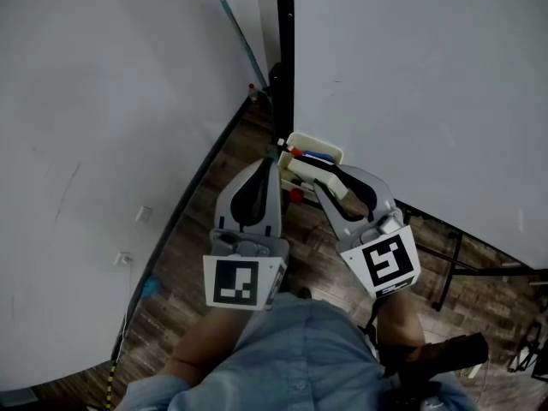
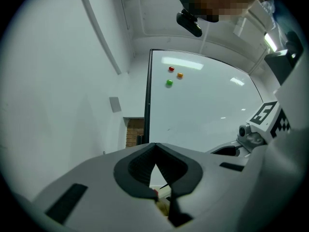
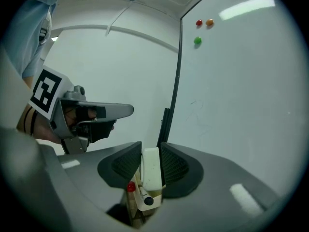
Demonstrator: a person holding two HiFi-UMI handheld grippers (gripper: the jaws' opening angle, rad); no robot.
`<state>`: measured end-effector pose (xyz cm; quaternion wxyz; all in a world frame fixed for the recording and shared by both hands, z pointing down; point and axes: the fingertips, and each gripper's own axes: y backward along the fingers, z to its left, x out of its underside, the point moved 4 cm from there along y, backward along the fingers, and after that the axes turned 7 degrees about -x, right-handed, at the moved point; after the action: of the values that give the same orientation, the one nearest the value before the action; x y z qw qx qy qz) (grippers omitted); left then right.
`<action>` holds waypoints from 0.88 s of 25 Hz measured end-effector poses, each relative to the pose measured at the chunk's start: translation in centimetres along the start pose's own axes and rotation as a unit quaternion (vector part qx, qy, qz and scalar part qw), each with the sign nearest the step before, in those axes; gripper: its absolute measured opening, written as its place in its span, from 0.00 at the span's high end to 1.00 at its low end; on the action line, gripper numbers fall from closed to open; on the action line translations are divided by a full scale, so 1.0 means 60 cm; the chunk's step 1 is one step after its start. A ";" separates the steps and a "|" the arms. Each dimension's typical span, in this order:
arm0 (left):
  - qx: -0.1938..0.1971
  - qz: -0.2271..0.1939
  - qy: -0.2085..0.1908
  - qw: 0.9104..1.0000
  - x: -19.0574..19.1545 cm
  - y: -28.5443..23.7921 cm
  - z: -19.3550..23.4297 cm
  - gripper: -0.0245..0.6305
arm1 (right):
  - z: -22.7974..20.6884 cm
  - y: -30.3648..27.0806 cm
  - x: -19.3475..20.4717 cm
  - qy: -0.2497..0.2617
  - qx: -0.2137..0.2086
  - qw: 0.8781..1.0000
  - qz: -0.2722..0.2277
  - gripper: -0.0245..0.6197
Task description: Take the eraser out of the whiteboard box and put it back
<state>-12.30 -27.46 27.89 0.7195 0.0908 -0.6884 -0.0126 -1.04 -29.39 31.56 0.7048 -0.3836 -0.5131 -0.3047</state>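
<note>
Right tool (image 3: 151, 147): jaws closed on the white eraser (image 3: 151, 170), one pad against each flat side, eraser upright. Its lower end sits at the whiteboard box (image 1: 330, 151), next to a red cap (image 3: 130, 187) and a black-capped marker (image 3: 147, 200). Cannot tell whether the eraser is clear of the box.

Box location: lower corner of the whiteboard (image 1: 411, 84), by the black frame (image 1: 283, 67).

Left tool (image 2: 155, 148): jaw tips together, nothing between them. It is held beside the right tool, just short of the box.

Three magnets, one of them green (image 3: 197, 40), near the whiteboard's top edge.
</note>
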 end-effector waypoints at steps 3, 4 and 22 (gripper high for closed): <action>-0.002 0.006 0.003 1.000 0.011 -0.018 0.007 0.96 | -0.007 -0.017 0.009 -0.003 -0.010 1.000 0.007 0.77; -0.001 0.009 0.004 1.000 0.014 -0.023 0.009 0.96 | -0.009 -0.021 0.013 -0.005 -0.012 1.000 0.009 0.77; 0.007 0.045 -0.001 0.999 0.054 -0.054 0.039 0.96 | -0.009 -0.082 0.083 -0.044 -0.038 0.997 0.053 0.77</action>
<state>-14.09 -31.39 30.68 0.7179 0.0645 -0.6928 0.0247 -3.41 -32.57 37.35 0.6813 -0.4496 -0.5112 -0.2691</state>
